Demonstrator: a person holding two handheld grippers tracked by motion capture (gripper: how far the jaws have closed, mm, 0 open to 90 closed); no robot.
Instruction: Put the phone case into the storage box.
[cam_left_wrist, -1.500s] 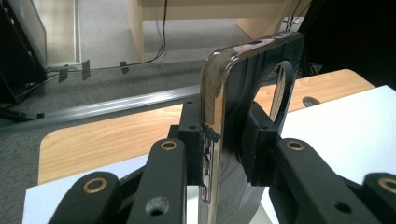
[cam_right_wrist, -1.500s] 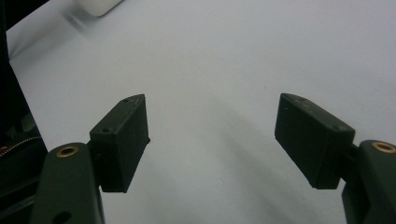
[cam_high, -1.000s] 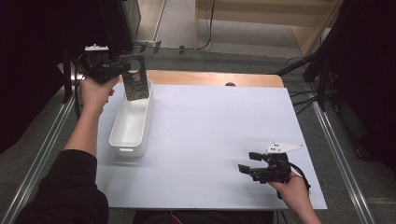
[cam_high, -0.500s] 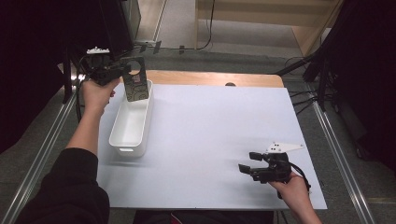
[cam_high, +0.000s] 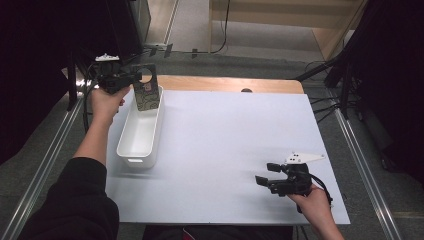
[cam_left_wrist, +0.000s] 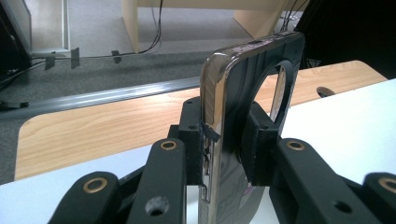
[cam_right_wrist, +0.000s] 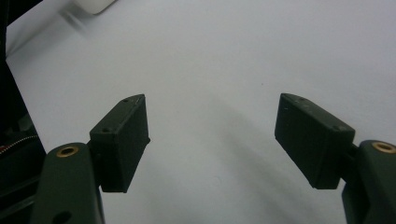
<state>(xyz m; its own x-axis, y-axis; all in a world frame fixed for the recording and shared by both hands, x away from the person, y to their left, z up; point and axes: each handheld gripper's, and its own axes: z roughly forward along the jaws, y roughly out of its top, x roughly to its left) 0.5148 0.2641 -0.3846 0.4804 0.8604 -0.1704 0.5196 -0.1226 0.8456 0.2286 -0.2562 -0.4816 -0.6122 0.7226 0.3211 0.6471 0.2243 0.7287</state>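
The left arm, in a dark sleeve, stretches forward along the table's left side, forearm bare from the elbow. The left hand (cam_high: 105, 102) is raised at the far left corner and grips the left gripper (cam_high: 131, 79), which points to the right. Its jaws are closed tight, pads pressing from both sides. The right hand (cam_high: 312, 197) rests low near the front right edge and holds the right gripper (cam_high: 264, 173), aimed left, perhaps just above the surface. Its jaws stand wide apart with nothing between them.
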